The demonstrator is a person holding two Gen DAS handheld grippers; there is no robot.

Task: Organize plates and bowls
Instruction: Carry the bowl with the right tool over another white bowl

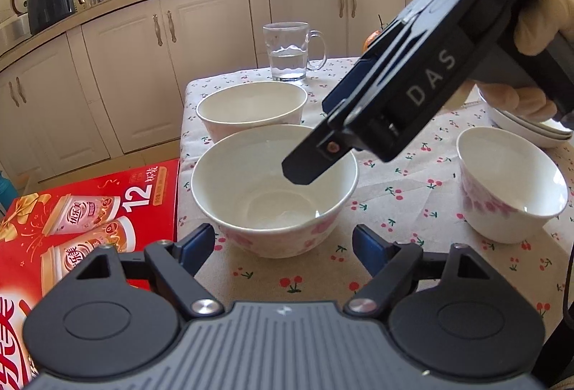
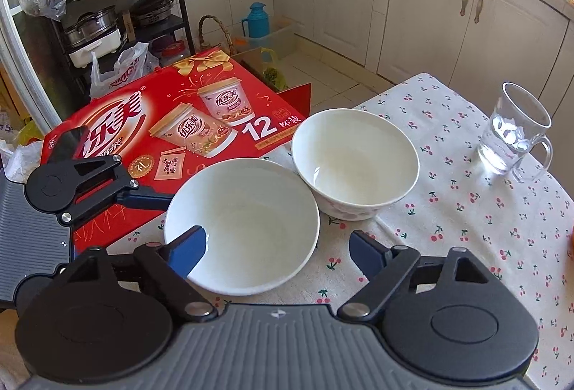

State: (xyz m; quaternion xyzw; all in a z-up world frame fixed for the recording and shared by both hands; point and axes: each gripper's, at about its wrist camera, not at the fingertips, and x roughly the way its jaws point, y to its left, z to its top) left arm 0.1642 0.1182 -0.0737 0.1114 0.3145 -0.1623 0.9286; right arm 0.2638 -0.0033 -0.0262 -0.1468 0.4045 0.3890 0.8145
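**Right jaws settle over the rim of the nearest bowl**

The right gripper [image 2: 276, 246] tips down over the near bowl [image 2: 242, 227], its jaws partly open and straddling the rim; one blue finger [image 2: 190, 252] sits inside the bowl, the other outside on the cherry-print cloth of the desk [image 2: 466, 175]; the pads do not look pressed onto the china yet, so nothing is held. A rim pinch seems the aim, since the bowl is too wide to span.

The left gripper [image 1: 283, 248] hangs just short of the same bowl, seen from its side as [image 1: 274, 189]; its jaws stand about half open and empty, the bowl just ahead of the tips, perhaps waiting to steady or receive it.

Beyond the right jaws a second bowl [image 2: 355, 162] stands touching or nearly touching the first, a likely nesting partner; a third bowl [image 1: 513, 189] sits off to the right of the left jaws, with stacked plates [image 1: 527, 128] behind it under the gloved hand [image 1: 538, 28]; a glass mug [image 2: 513, 132] of water stands well apart, worth avoiding; a red box [image 2: 161, 124] lies left of both jaws.
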